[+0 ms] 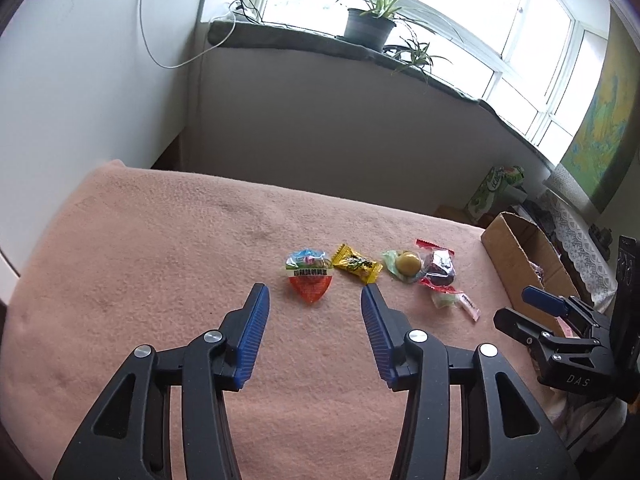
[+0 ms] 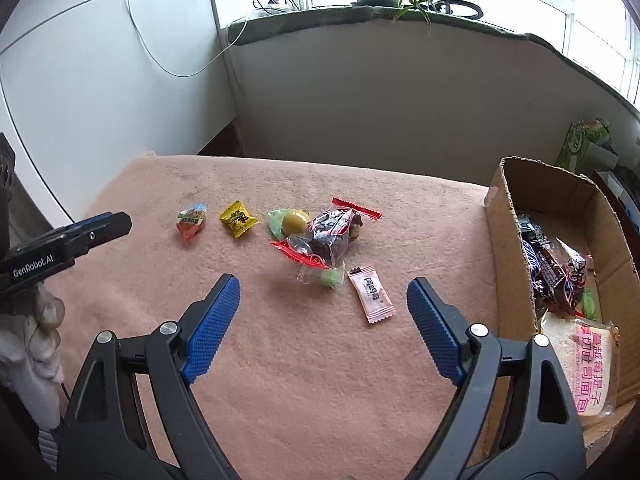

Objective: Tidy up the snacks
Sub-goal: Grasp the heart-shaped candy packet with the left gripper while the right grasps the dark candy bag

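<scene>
Several wrapped snacks lie on a pink blanket (image 1: 160,264): an orange heart-shaped pack (image 1: 309,279) (image 2: 191,222), a yellow candy (image 1: 357,267) (image 2: 238,218), a green-wrapped round sweet (image 1: 405,265) (image 2: 291,222), a dark snack in a clear red-edged bag (image 1: 438,270) (image 2: 334,236), a small green candy (image 2: 326,278) and a pink sachet (image 2: 372,294). My left gripper (image 1: 315,298) is open and empty just short of the heart pack. My right gripper (image 2: 323,286) is open and empty, near the green candy and pink sachet. It also shows at the right of the left wrist view (image 1: 532,304).
A cardboard box (image 2: 508,240) (image 1: 516,256) stands at the blanket's right edge, holding chocolate bars (image 2: 548,268) and a bread pack (image 2: 588,364). A grey wall and a windowsill with potted plants (image 1: 370,28) lie behind. The blanket's far edge drops off.
</scene>
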`<state>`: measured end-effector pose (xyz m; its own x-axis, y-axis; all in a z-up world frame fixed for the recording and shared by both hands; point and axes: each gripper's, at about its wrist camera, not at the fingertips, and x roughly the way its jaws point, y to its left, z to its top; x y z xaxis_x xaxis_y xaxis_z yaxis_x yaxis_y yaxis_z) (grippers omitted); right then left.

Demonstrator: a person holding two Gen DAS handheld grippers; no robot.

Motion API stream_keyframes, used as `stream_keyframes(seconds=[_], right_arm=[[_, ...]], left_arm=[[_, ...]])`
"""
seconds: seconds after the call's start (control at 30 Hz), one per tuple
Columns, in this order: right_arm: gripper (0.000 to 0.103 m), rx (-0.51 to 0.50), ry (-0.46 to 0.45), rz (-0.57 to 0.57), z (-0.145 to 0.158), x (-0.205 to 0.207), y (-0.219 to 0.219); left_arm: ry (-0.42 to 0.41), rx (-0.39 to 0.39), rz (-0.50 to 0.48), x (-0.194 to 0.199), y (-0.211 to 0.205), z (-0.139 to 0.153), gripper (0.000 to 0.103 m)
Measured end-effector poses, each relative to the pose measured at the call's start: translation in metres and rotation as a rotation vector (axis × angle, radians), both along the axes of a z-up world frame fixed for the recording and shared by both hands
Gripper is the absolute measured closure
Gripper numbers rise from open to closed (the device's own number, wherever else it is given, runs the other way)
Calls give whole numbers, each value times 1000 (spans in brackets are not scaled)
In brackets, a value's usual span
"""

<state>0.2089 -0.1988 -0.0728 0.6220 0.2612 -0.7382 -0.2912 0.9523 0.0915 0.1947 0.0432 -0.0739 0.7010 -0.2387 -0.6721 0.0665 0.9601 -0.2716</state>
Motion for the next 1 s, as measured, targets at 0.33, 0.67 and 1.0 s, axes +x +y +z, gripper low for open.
stream_keyframes(seconds=[0.33, 0.67, 1.0], right_arm=[[15, 103, 72, -87, -7, 55, -3], [21, 98, 140, -112, -23, 95, 11], [49, 73, 221, -86, -48, 106, 20]], left_arm=[[59, 22, -29, 40, -13, -28, 56], [92, 36, -20, 63, -18, -47, 56], [102, 62, -19, 65, -19, -52, 58]])
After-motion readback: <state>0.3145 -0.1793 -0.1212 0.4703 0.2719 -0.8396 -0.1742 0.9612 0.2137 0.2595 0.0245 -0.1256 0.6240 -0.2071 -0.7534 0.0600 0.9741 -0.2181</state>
